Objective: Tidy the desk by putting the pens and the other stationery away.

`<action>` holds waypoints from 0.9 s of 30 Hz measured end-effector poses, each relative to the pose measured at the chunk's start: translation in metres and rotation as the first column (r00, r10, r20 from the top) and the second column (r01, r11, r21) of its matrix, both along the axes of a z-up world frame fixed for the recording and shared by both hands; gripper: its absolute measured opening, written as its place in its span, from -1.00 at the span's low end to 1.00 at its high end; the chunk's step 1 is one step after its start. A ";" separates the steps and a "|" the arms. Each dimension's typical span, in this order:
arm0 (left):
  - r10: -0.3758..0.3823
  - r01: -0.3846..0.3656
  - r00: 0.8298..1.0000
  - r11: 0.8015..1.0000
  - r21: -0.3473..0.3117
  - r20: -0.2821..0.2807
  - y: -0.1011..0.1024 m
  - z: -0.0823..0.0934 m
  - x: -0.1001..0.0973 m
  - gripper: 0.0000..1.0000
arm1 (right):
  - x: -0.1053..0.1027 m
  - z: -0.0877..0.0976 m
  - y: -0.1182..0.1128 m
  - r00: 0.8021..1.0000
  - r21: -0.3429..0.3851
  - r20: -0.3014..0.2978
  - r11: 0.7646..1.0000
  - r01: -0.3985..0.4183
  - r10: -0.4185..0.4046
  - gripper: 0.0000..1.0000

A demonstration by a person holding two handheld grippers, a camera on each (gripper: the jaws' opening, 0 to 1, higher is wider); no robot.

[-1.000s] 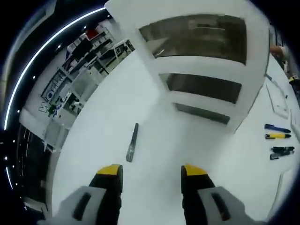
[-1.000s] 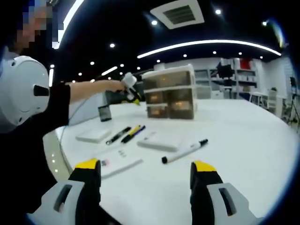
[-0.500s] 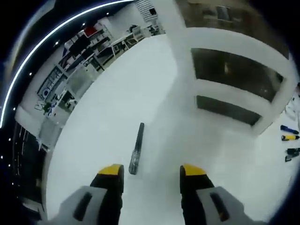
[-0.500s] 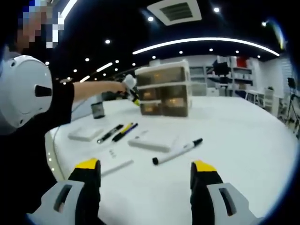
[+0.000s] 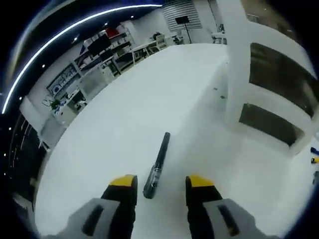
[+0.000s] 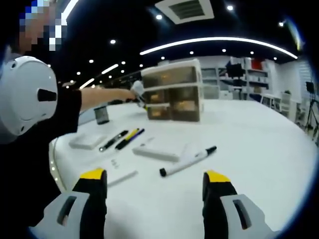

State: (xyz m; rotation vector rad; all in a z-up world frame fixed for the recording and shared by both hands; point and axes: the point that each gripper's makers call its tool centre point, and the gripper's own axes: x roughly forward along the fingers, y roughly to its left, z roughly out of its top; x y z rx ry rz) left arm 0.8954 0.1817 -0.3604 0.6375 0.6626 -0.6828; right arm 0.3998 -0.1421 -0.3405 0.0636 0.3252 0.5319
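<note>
Close in the left gripper view, the left tool (image 5: 155, 182) hung over the white desk (image 5: 124, 114) with its yellow-tipped jaws spread and holding nothing. A dark pen (image 5: 157, 165) lay on the desk with its near end between the jaw tips, apparently untouched. To the right stood a white drawer unit (image 5: 259, 74) with smoky translucent drawer fronts; their contents could not be made out.

Across in the right gripper view, the right tool (image 6: 155, 180) was likewise released, jaws wide apart above the desk. Ahead lay a black-capped white marker (image 6: 188, 161), beside a flat white case (image 6: 159, 151). Farther left lay a cluster of pens (image 6: 121, 140), black, yellow and blue, and a white eraser-like block (image 6: 87, 142). The drawer unit (image 6: 173, 90) stood at the back, all drawers shut, something brownish dimly visible inside. A person's outstretched arm (image 6: 99, 94) reached toward it.
</note>
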 end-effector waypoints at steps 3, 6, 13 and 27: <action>0.001 -0.001 1.000 1.000 -0.001 -0.003 -0.004 -0.007 -0.005 -0.30 | 0.000 0.000 0.000 1.000 0.002 0.000 1.000 0.004 -0.004 0.48; 0.016 -0.016 1.000 0.999 -0.040 0.002 -0.004 -0.005 -0.004 -0.34 | -0.001 0.000 -0.001 1.000 0.000 -0.001 1.000 0.003 -0.003 0.48; 0.071 -0.078 0.996 0.986 -0.144 -0.056 -0.001 -0.007 0.002 -0.40 | 0.000 0.002 -0.002 1.000 -0.003 0.004 1.000 0.002 -0.002 0.49; 0.074 -0.093 0.992 0.975 -0.203 -0.100 -0.014 -0.012 -0.011 -0.73 | -0.003 0.003 -0.002 1.000 -0.001 0.009 1.000 0.002 -0.002 0.49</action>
